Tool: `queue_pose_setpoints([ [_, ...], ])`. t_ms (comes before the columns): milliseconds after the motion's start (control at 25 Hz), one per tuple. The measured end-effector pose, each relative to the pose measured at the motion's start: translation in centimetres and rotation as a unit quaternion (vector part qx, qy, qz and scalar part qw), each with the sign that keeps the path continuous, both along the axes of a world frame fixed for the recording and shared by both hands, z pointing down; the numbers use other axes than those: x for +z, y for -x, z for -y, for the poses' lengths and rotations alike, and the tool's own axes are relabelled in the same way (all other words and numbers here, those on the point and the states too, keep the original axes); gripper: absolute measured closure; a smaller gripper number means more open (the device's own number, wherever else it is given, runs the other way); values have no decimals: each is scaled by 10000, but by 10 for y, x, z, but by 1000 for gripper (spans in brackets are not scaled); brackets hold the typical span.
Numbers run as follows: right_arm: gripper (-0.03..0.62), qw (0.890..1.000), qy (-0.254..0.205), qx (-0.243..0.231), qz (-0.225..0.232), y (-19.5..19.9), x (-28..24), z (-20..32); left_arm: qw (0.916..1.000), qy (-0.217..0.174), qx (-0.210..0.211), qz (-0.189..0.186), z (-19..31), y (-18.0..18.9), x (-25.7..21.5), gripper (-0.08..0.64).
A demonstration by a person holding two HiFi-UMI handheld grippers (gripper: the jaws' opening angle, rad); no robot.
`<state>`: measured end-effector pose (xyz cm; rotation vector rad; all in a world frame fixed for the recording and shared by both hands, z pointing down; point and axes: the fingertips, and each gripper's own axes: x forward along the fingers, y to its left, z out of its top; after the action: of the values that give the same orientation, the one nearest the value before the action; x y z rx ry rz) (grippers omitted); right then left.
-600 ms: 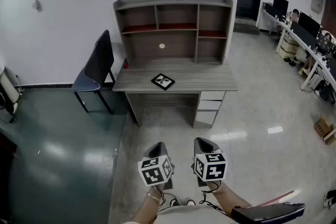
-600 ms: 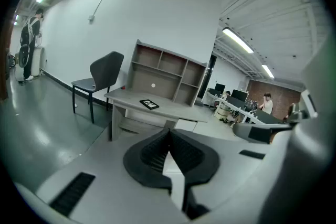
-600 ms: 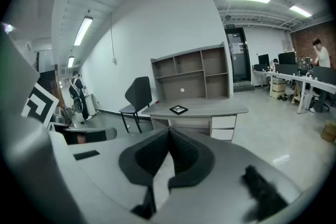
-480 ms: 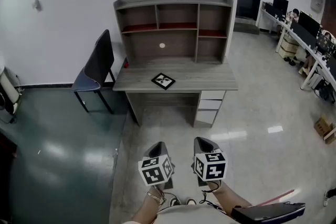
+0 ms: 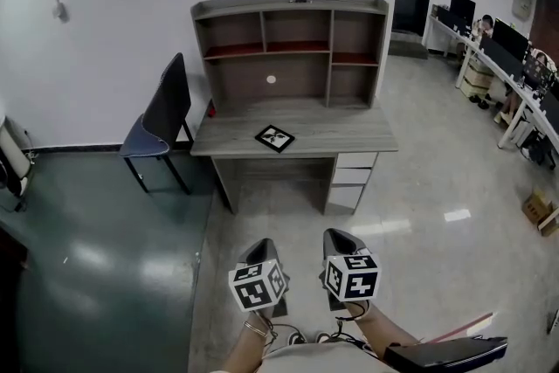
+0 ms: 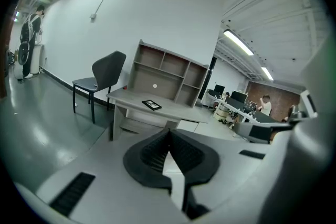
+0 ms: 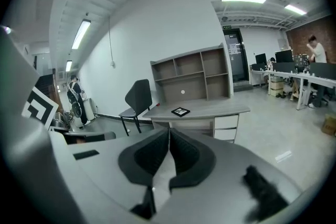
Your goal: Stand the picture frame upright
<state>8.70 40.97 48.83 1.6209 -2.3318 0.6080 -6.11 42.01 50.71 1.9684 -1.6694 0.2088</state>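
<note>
1. The picture frame (image 5: 274, 138) is lying flat and face up on the desk (image 5: 349, 131), around the middle of the top and slightly left of centre.
2. It is sitting skewed, with one corner pointing toward me and its sides running at a slant to the desk's front edge. It looks close to square from here, so I cannot tell its longer side.
3. I am holding my left gripper (image 5: 259, 249) with its jaws pressed together and nothing between them.
4. I am holding my right gripper (image 5: 339, 240) the same way, jaws together and empty. Both are hovering side by side over the floor, well short of the desk and tipping a little downward.
5. The frame is lying with bare desktop all round it, well apart from the front edge and from both side edges.
6. The hutch shelves (image 5: 288, 44) are rising along the desk's back, closing off the room behind and above the rear part of the top.
7. A dark chair (image 5: 162, 113) is standing just beside the desk's left end, and drawers (image 5: 351, 175) are filling the space under its right side.
8. A small red thing (image 5: 210, 107) is sitting at the desk's rear left corner, near the chair.
9. Open floor is lying between me and the desk front.
</note>
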Motion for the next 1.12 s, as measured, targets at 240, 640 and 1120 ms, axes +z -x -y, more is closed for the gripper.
queue_pose_setpoints([
  [240,560,9998,127,143,-27,1,10,-4,9999,113,-43,0,-2,15,12,548],
  [640,560,9996,228,187,49,3,18,23,9998,167,0,69,22,18,19,548],
  [1120,560,9991,323,131,261,-5,23,99,9998,112,-23,179,93,9,18,548],
])
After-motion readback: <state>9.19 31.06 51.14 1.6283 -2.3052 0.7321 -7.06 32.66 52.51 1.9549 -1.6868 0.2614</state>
